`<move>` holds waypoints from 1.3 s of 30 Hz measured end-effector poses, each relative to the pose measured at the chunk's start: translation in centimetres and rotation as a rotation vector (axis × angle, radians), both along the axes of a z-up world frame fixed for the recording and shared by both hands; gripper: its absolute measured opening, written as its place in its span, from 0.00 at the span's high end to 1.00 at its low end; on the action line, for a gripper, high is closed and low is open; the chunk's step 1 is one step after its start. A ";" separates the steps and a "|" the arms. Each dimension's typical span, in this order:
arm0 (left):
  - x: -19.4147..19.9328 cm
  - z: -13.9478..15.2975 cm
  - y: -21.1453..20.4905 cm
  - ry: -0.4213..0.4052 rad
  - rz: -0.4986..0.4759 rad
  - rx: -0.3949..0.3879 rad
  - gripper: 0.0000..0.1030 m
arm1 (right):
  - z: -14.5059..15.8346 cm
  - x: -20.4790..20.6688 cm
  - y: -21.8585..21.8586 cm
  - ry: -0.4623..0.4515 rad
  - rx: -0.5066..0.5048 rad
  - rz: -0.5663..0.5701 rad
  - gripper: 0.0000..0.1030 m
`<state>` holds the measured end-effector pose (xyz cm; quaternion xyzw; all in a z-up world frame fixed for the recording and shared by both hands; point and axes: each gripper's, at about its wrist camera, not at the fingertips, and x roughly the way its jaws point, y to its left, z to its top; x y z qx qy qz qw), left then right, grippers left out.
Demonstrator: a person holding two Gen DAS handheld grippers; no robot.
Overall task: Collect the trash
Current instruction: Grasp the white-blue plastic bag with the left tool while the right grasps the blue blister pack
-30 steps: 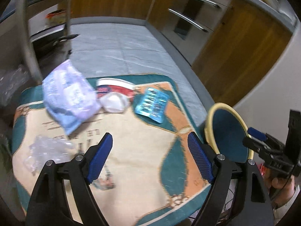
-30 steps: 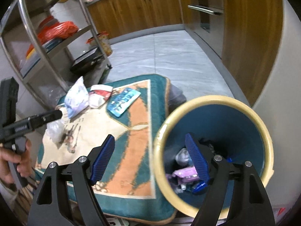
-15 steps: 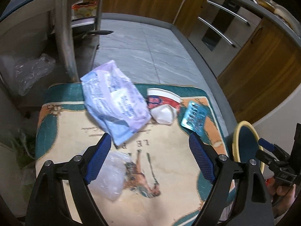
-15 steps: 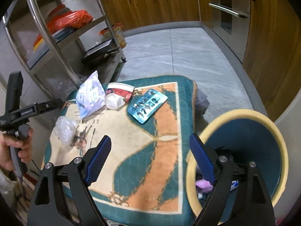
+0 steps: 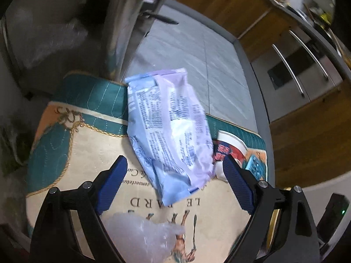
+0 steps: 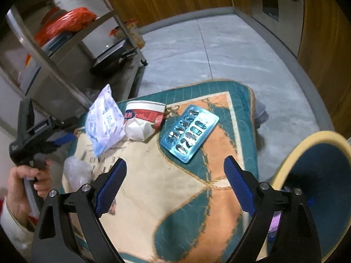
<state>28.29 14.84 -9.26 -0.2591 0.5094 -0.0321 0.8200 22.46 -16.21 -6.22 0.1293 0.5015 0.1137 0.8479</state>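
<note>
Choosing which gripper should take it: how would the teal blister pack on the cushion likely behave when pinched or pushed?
The blister pack lies flat on the cushion, so getting a finger under its edge looks hard. Its glossy foil probably slides when pushed. It looks thin and light, and may flex when squeezed.

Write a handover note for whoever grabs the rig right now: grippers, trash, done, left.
Left gripper: empty, jaws wide, above the pale purple wrapper.
Right gripper: empty, jaws opening, nothing between them, over the cushion short of the blister pack.
On the cushion: wrapper, crushed paper cup, blister pack, clear plastic wad.
Bin stands at the cushion's right; some trash shows inside.
Left: all four items go in the bin.
</note>
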 end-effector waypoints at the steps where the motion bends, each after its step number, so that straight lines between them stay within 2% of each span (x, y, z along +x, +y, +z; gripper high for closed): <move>1: 0.4 -0.7 0.2 0.015 0.012 -0.014 0.15 | -0.2 0.4 0.0 0.012 0.007 -0.012 0.11; 6: 1.9 -3.5 1.0 0.071 0.081 -0.070 0.15 | -1.4 2.1 0.2 0.060 0.013 -0.064 0.11; 9: 2.6 -4.4 1.0 0.080 0.103 -0.058 0.16 | -2.1 2.8 0.2 0.086 0.003 -0.090 0.11; 17: 4.2 -4.8 -1.3 0.062 0.051 0.082 0.17 | -3.5 4.2 0.6 0.128 -0.018 -0.105 0.11; 19: 4.3 -4.7 -2.4 0.052 0.022 0.157 0.17 | -3.6 4.3 0.7 0.127 -0.025 -0.107 0.11; 21: 4.3 -4.7 -3.4 0.045 0.007 0.243 0.32 | -3.8 4.6 0.8 0.126 -0.034 -0.116 0.11; 22: 4.2 -4.7 -3.7 0.038 -0.005 0.253 0.41 | -4.0 4.8 0.8 0.127 -0.040 -0.120 0.11; 24: 4.1 -4.6 -3.8 0.033 -0.006 0.238 0.52 | -4.4 5.1 0.9 0.130 -0.050 -0.132 0.11; 29: 3.5 -4.0 -1.6 0.019 0.045 0.141 0.76 | -5.2 6.1 1.1 0.154 -0.062 -0.156 0.11; 35: 2.4 -3.0 -0.5 -0.006 0.054 0.082 0.90 | -6.2 7.5 1.5 0.173 -0.085 -0.178 0.11; 39: 1.2 -1.4 0.4 -0.035 0.074 0.035 0.94 | -6.9 8.4 1.7 0.182 -0.103 -0.217 0.11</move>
